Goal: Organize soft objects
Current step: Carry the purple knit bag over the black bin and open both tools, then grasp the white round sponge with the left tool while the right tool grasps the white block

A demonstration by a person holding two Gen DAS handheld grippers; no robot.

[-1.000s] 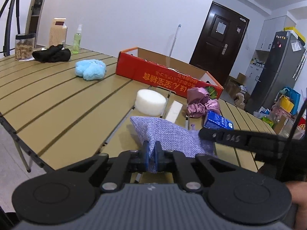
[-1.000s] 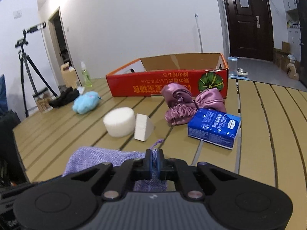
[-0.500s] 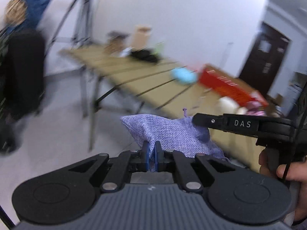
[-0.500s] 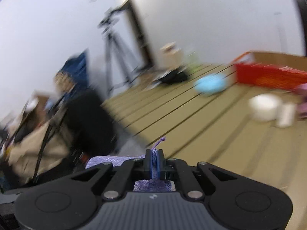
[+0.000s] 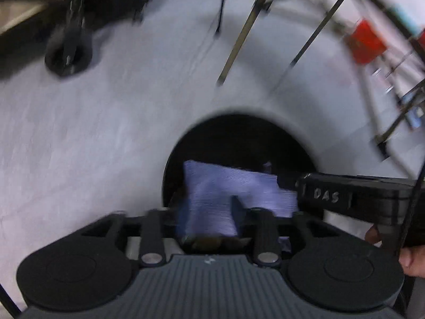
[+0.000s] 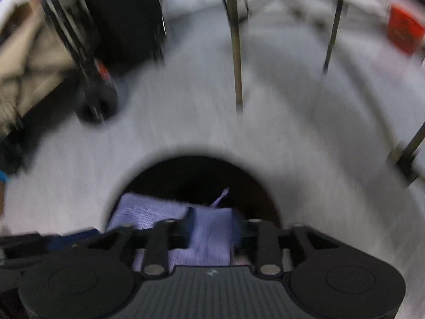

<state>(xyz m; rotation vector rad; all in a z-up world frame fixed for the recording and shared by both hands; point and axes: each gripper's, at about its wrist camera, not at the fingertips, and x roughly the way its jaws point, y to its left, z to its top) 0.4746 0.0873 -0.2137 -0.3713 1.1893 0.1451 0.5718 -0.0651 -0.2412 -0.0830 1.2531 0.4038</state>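
A lilac fabric pouch (image 5: 212,183) (image 6: 209,239) hangs over the dark round mouth of a black bin (image 5: 239,138) (image 6: 196,172) on the floor. My left gripper (image 5: 209,212) is open, its fingers spread on either side of the pouch's near edge. My right gripper (image 6: 213,223) is open too, with the pouch's drawstring end between its spread fingers. The pouch's cord (image 6: 221,198) sticks up over the bin. In the left wrist view the right gripper's black body (image 5: 345,196) reaches in from the right. Both views are motion-blurred.
Pale grey floor (image 5: 106,133) surrounds the bin. Thin metal table legs (image 5: 239,34) (image 6: 236,47) stand beyond it. A black wheeled base (image 5: 69,53) (image 6: 95,101) sits at the far left, and a red box (image 5: 368,41) at the far right. A person's hand (image 5: 411,261) holds the right gripper.
Both grippers swung from the table down to the bin on the floor, carrying the pouch. Their fingers, shut on the pouch before, have now spread apart.
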